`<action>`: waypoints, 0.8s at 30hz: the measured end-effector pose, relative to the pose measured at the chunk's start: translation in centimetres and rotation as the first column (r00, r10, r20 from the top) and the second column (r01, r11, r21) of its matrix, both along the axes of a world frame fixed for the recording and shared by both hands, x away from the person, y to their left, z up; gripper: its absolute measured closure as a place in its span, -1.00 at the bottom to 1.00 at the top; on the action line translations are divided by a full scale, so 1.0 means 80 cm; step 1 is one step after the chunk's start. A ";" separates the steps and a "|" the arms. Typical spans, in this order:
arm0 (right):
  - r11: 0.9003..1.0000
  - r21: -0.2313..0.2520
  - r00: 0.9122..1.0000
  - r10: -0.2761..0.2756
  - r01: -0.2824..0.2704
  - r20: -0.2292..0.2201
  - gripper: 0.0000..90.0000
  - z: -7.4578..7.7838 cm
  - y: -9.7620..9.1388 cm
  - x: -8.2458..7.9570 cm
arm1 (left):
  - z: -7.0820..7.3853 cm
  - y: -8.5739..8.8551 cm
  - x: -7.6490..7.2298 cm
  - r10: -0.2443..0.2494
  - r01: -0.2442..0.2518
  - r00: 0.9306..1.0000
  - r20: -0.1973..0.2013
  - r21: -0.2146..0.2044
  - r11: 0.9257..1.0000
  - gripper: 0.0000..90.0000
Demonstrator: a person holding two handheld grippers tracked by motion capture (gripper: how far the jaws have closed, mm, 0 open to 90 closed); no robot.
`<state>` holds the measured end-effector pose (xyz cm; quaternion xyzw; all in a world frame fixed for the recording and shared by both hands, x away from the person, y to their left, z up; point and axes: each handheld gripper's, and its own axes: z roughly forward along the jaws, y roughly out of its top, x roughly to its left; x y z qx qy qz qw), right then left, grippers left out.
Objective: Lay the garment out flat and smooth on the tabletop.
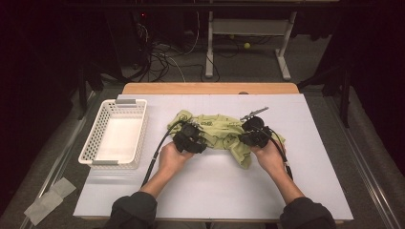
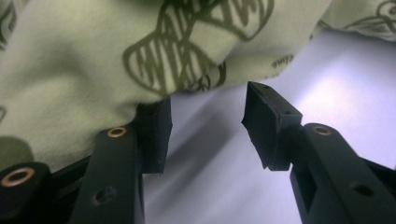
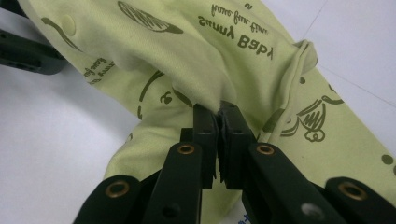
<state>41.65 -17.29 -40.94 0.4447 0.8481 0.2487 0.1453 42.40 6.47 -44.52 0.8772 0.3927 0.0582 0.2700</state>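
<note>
R tongs [image 3: 218,122] pinch green cloth [image 3: 196,60]

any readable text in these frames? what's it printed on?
"Sunny Baby": printed on the light green garment, seen upside down in the right gripper view.
Smaller script line beside it: too small and blurred to read.
Small script near the left edge of the print, and another in the left gripper view: unreadable.
White basket: no text.

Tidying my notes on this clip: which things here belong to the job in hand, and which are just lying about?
In the job: green printed garment, right gripper pinching it, left gripper open at its edge.
Lying about: white basket, tape strips, yellow ball.
</note>
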 end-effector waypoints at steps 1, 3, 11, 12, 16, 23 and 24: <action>1.000 0.001 1.000 0.000 0.000 0.000 0.95 0.000 0.000 0.000 | 0.000 -0.001 0.002 0.004 -0.004 1.000 0.000 -0.004 1.000 0.08; 1.000 0.002 1.000 0.003 -0.003 -0.001 0.95 0.000 0.001 0.001 | -0.001 -0.003 0.006 0.005 -0.005 1.000 -0.012 -0.005 1.000 0.10; 1.000 0.003 1.000 0.012 -0.012 -0.002 0.95 0.001 0.002 -0.001 | -0.007 -0.011 0.016 -0.008 0.006 0.999 -0.042 -0.028 1.000 0.36; 1.000 0.004 1.000 0.014 -0.014 -0.001 0.95 0.002 0.002 -0.001 | -0.007 -0.011 0.016 -0.012 0.010 0.999 -0.046 -0.033 0.999 0.42; 1.000 0.006 1.000 0.019 -0.019 -0.001 0.95 0.002 0.002 -0.001 | -0.006 -0.011 0.016 -0.031 0.028 0.997 -0.064 -0.050 0.998 0.72; 0.999 0.016 0.999 0.039 -0.040 0.009 0.95 0.008 0.003 -0.009 | 0.012 -0.008 0.003 -0.078 0.075 0.996 -0.045 -0.055 0.996 0.79; 0.999 0.018 0.999 0.043 -0.043 0.011 0.95 0.010 0.003 -0.011 | 0.016 -0.007 -0.001 -0.086 0.084 0.996 -0.038 -0.056 0.995 0.79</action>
